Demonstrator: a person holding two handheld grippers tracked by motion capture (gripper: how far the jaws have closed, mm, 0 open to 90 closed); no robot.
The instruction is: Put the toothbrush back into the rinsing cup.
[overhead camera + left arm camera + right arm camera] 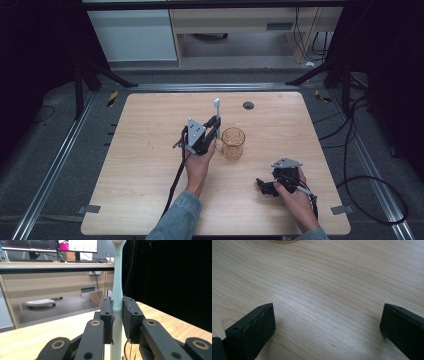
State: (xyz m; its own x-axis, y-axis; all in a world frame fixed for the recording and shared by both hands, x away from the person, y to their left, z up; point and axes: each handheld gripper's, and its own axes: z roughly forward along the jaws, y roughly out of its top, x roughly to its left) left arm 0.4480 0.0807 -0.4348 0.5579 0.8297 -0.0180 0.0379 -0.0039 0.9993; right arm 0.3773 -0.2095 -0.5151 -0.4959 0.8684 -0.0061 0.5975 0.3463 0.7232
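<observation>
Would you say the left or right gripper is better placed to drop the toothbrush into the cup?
Left: the left gripper already holds the toothbrush upright beside the cup.

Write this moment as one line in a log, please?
left gripper: shut on toothbrush, upright beside cup | right gripper: open, over table

Toothbrush (117, 290) head cut off above

Grey floor (55, 150), dark curtains (30, 40), wooden desk (50, 282) carrying monitors (77, 245).
</observation>
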